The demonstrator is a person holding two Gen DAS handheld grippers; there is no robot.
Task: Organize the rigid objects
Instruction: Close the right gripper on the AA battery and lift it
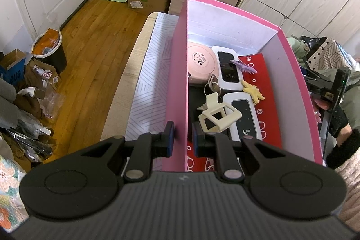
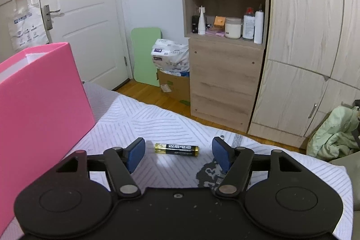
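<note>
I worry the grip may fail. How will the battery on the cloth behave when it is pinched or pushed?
The battery looks stiff and small, so probably light. Being round and lying on its side, it may roll if nudged. Its glossy wrap could slip between the pads of the open right claw.

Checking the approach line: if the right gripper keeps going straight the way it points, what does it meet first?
Most likely the battery: it lies crosswise on the patterned cloth just ahead of the open right gripper, roughly centred between the pads, nothing in between. Depth is uncertain.

Left wrist looks steeply down, close; right looks lower (both catch pink box point(image 1: 177, 73)).
</note>
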